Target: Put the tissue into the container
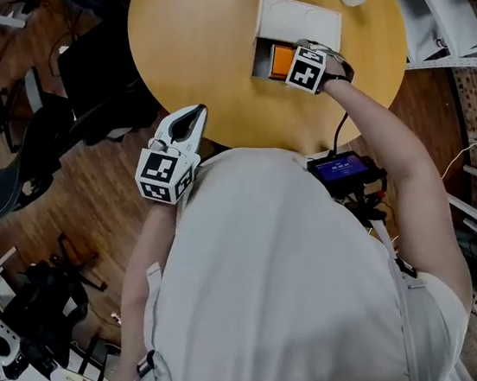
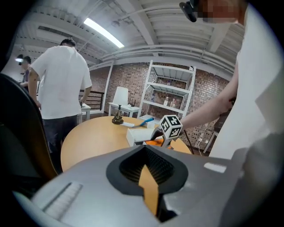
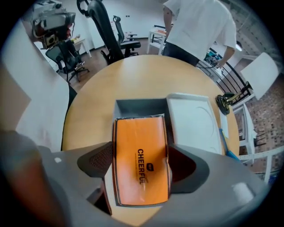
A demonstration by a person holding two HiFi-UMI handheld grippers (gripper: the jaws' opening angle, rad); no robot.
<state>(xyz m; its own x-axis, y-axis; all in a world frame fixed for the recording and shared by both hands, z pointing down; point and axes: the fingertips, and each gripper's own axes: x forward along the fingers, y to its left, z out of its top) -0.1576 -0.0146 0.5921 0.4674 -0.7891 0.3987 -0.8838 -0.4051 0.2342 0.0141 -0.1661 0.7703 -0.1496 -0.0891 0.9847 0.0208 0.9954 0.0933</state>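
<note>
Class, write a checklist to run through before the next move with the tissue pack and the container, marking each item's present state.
1. Tissue pack within the container's walls: ok, it lies inside with its label up.
2. Right tool released: ok, its jaws stand wide on either side of the pack and do not seem to squeeze it.
3. Lid clear of the opening: ok, it lies on the table right beside the container.
4. Left tool free: ok, its jaws are together with nothing between them, and it is held back from the container.
5. Pack flat on the container's bottom: cannot tell.
</note>
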